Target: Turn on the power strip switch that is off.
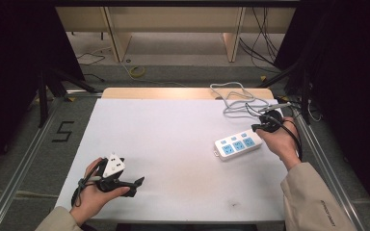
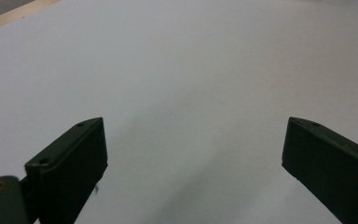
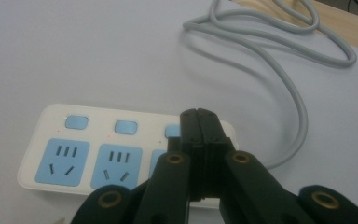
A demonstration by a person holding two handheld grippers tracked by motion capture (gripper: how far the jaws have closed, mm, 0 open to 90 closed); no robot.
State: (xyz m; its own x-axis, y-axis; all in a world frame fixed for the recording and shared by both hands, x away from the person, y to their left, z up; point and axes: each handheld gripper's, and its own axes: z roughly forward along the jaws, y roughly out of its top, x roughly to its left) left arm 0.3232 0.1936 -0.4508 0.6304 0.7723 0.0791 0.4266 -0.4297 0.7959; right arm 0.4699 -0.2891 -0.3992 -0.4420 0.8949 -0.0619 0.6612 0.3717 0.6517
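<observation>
- White plastic with blue socket faces, the power strip (image 1: pixel 237 145) lies on the right part of the white table (image 1: pixel 173 144), its grey cable (image 1: pixel 233 98) looped toward the far edge.
- Over the strip's end nearest the cable sits the right gripper (image 1: pixel 256 128); in the right gripper view its jaws are pressed together with nothing between them, their tips over the third blue switch (image 3: pixel 171 131).
- Judged from this, the step in hand is pressing that switch with the closed tips, or nudging the strip; which of the two I cannot tell.
- To press well, come down straight on the middle of the switch, so the tips do not slide off onto the socket beside it.
- Keep the push short and vertical: the strip is light and rests loose, so a slanted push would likely skate it across the table.
- Watch the cable just behind the hand; the gripper's own trailing lead could snag it.
- Near the front left of the table, well apart from the strip, the left gripper (image 1: pixel 137 185) hovers with jaws spread wide, holding nothing; it could steady the strip's free end if it slips.
</observation>
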